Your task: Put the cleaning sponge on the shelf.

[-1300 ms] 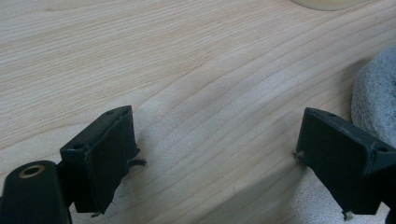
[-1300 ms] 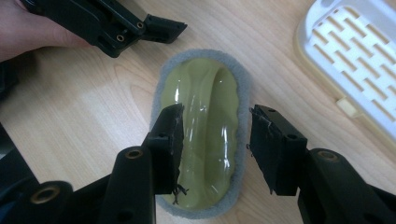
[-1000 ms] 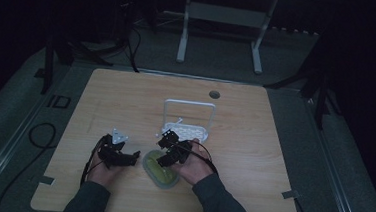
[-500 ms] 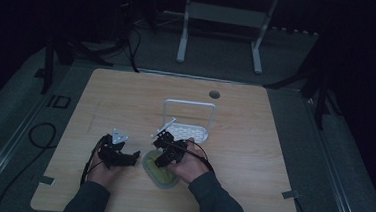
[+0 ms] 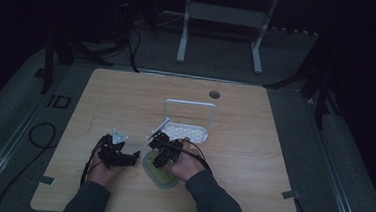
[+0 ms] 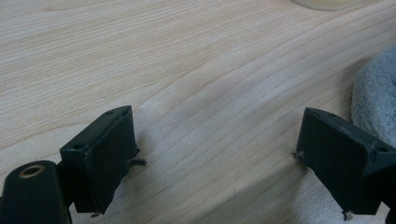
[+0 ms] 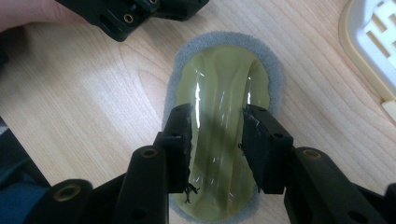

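My right gripper (image 7: 217,135) points down over the sponge (image 7: 223,140), an oval grey pad with a glossy olive-green top. The sponge lies flat on the wooden table (image 5: 253,140), near its front edge and just in front of the white drying rack (image 5: 186,131). My jaws have just been closing and now stand narrow, one on each side of the raised green ridge along the middle of the sponge (whether the pads already press on it I cannot tell from the right gripper view). In the high view the right gripper (image 5: 163,152) sits directly above the sponge (image 5: 160,173), with my right hand (image 5: 184,163) behind it.

My left gripper (image 6: 215,154) is held wide, with bare table between its jaws and nothing in its grasp. The grey edge of the sponge (image 6: 373,102) lies just beside its right-hand jaw. In the high view the left gripper (image 5: 120,156) rests low over the table, close to the left of the sponge.
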`<state>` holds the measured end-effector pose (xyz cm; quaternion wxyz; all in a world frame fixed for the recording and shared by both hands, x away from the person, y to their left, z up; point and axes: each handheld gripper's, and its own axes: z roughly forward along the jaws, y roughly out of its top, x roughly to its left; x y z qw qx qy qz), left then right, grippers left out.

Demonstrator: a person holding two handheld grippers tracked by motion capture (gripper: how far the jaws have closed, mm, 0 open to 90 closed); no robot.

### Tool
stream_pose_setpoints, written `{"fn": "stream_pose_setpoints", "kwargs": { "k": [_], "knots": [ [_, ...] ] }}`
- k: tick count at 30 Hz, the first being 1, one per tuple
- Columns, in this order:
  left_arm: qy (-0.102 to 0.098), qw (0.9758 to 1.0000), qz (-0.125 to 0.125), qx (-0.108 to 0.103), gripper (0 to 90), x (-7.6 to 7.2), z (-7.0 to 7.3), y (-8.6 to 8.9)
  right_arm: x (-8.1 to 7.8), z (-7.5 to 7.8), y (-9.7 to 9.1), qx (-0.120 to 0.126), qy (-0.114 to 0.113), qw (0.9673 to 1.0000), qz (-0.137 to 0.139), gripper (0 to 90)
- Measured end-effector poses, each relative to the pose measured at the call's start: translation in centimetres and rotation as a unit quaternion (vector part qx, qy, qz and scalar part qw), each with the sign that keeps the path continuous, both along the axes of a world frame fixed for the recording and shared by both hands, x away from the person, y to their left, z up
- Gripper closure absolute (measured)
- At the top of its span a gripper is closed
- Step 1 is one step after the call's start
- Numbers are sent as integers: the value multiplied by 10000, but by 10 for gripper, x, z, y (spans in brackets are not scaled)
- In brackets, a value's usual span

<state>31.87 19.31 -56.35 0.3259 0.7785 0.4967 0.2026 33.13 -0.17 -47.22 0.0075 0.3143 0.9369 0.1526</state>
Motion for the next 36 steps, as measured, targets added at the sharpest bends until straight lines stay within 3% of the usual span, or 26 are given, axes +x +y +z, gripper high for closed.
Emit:
{"fn": "stream_pose_setpoints", "kwargs": {
  "k": [17, 36],
  "knots": [
    [-2, 10000, 3, -2, 119, 0, 0, 0, 3, -7, 7, -416, 143, 9988, 197, 660],
    [0, 10000, 3, -1, 119, 0, 0, 0, -1, -5, 8, -734, -67, 9954, 617, 711]
  ]
}}
